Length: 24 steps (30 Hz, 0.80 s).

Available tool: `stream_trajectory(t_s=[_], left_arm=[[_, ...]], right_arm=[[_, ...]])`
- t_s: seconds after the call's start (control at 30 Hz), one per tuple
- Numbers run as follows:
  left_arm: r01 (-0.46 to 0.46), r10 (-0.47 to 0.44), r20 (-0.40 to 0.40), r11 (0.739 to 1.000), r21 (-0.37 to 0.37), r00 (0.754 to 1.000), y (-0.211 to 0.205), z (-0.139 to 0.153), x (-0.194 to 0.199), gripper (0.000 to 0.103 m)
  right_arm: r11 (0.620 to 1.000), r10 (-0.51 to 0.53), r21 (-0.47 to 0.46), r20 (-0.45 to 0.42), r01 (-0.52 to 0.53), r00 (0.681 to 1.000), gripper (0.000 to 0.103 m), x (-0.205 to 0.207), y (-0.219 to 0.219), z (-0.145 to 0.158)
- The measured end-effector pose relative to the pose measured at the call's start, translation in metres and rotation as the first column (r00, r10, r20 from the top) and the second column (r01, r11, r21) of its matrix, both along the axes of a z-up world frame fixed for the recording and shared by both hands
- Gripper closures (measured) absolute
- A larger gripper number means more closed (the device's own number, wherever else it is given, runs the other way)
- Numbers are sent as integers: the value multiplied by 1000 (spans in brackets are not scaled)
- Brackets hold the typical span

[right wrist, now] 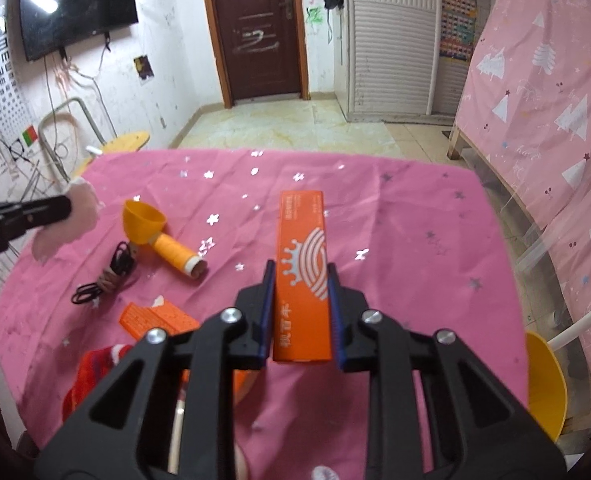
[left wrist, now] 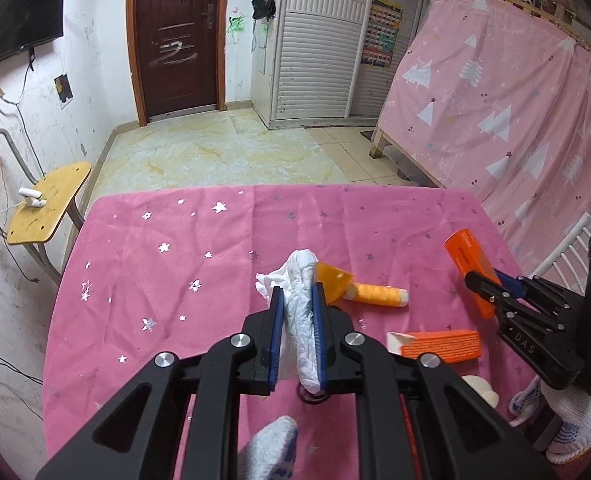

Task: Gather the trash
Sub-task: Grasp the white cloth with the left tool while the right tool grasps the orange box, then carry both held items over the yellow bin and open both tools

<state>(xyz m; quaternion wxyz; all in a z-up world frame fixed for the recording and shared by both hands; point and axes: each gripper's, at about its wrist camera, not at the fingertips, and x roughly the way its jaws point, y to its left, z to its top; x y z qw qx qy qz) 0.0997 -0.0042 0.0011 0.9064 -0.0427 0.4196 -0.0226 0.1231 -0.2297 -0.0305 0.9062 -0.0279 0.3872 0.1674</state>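
The right gripper point(right wrist: 301, 280) clamps a long orange cardboard box point(right wrist: 303, 276) lengthwise above the pink star-printed tablecloth point(right wrist: 415, 240). Toward the table's left edge lie an orange plastic funnel point(right wrist: 143, 220) touching an orange thread spool point(right wrist: 175, 256), a coiled black cable point(right wrist: 107, 276) and a second orange carton point(right wrist: 155, 320). At that edge, the left gripper point(right wrist: 61, 206) pinches white crumpled tissue point(right wrist: 71, 216).

Second orange box point(right wrist: 157, 318): near end hidden behind the right gripper's point(right wrist: 301, 280) black frame. Red cloth point(right wrist: 91, 372): partly covered by the same frame, nature unclear. Yellow chair point(right wrist: 545, 384): cut off at the right, near edge; crumpled tissue point(right wrist: 65, 220) blurred.
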Motion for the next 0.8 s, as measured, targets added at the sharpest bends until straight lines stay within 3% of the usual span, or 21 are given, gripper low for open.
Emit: stream_trajectory(t_s=[0.37,0.8], left_arm=[[80,-81,28,996,50,996,-55,20,-1,97],[201,-205,25,973,114,979,-140,28,2,97]], right_arm=[[995,-76,68,71,71,995,81,-21,-52,20],[961,-240,164,107,221,965,81,-44,-150,26]])
